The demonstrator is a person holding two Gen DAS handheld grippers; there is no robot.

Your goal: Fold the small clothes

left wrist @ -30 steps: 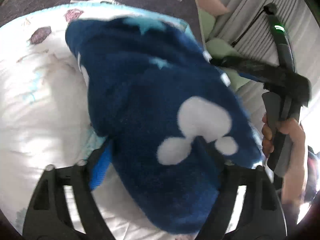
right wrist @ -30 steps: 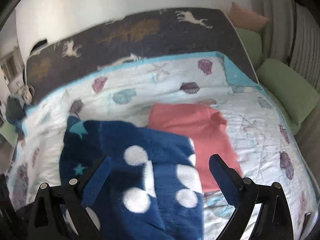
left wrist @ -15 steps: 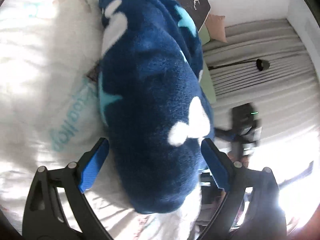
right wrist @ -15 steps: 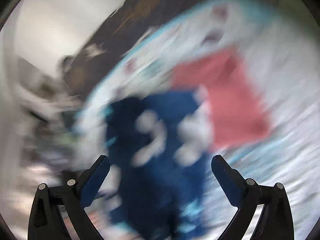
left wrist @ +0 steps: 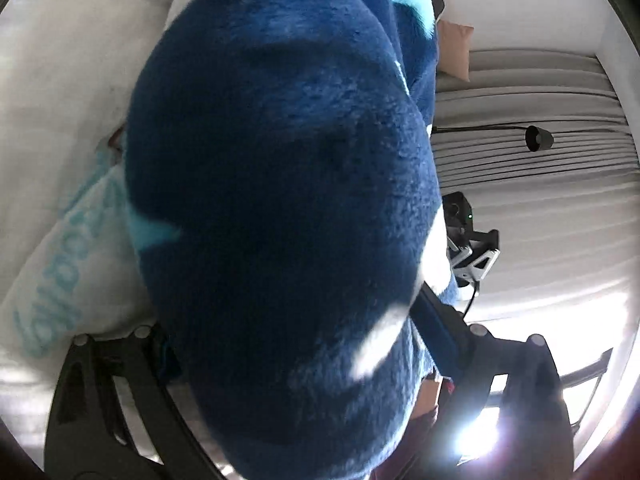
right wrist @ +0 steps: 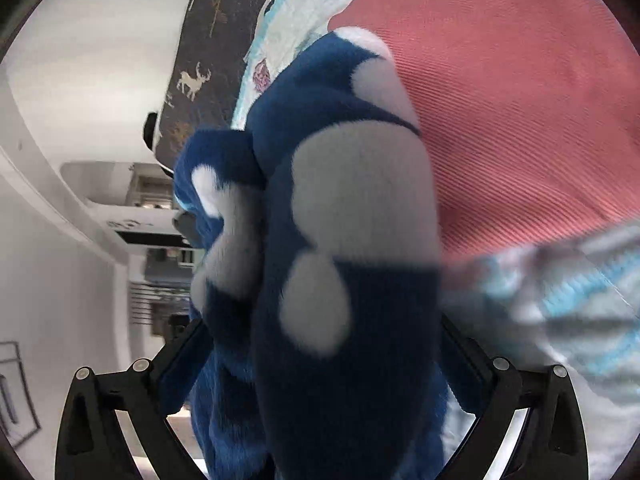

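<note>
Left wrist view: a dark blue fleece garment [left wrist: 280,200] with light blue stars and white spots fills most of the frame and bulges between the two fingers of the left gripper [left wrist: 296,344]. The jaws are spread wide and opening. The fleece hides both pads, the left one almost wholly, so contact cannot be confirmed; the garment lies between the jaws, bunched in a thick roll. To its left, a white quilt [left wrist: 60,128] with pale blue lettering. To its right, grey pleated curtains [left wrist: 520,168], a black lamp [left wrist: 538,138], and a pinkish cushion [left wrist: 454,50] further back. A second black device with a green light [left wrist: 464,220] shows just right of the fleece.

Right wrist view: the same blue garment [right wrist: 340,320], white patches facing the camera, hangs folded between the fingers of the right gripper [right wrist: 320,344]. Jaws stand wide; the fabric covers both fingertips, and I cannot tell whether the pads press on it. Behind and right of the fleece, a coral ribbed garment [right wrist: 520,100] lies flat on the quilt [right wrist: 580,300], whose light blue print is blurred at near right. Far left: a dark blanket with deer motifs [right wrist: 192,80] and a white wall [right wrist: 80,60].
</note>
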